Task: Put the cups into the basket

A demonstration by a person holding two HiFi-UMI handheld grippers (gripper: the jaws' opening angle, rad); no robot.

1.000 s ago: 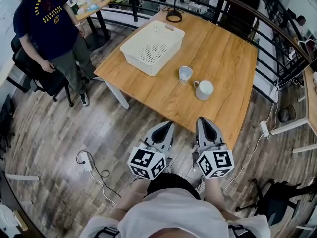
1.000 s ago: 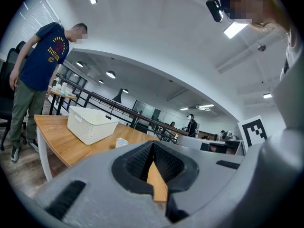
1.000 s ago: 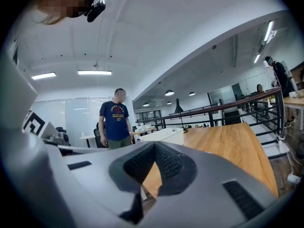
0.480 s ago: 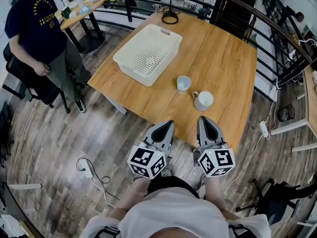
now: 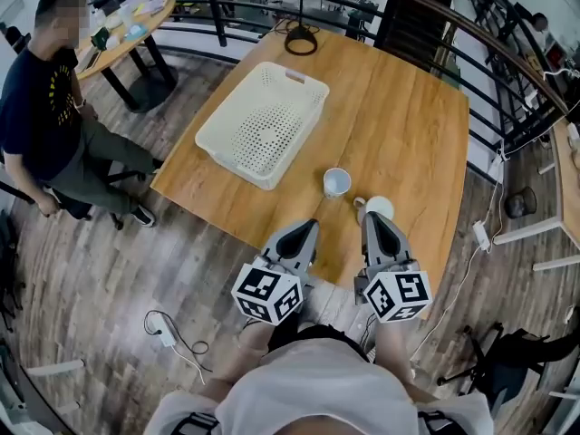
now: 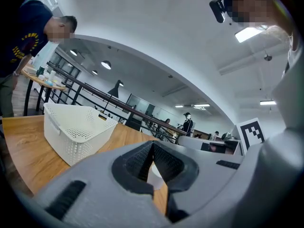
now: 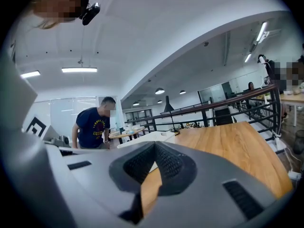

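A white perforated basket (image 5: 263,125) sits on the left half of the wooden table (image 5: 408,116). Two white cups stand near the table's front edge: one cup (image 5: 336,182) stands free, and a handled mug (image 5: 375,207) is partly hidden behind my right gripper's tip. My left gripper (image 5: 305,228) and right gripper (image 5: 375,221) hover side by side over the front edge, both shut and empty. In the left gripper view the left gripper (image 6: 152,146) points at a cup (image 6: 155,176), with the basket (image 6: 76,127) to the left. The right gripper (image 7: 154,146) faces the table, with the basket (image 7: 147,137) beyond.
A person (image 5: 50,125) in a dark shirt is at the left by a small table (image 5: 127,25). A black lamp (image 5: 299,12) stands on the table's far edge. A black railing (image 5: 507,71) curves round the right side. Cables (image 5: 172,333) lie on the floor.
The table has come nearer, and both grippers now reach its front edge. The right gripper's tip now overlaps the mug. The person at the left has shifted lower and farther left.
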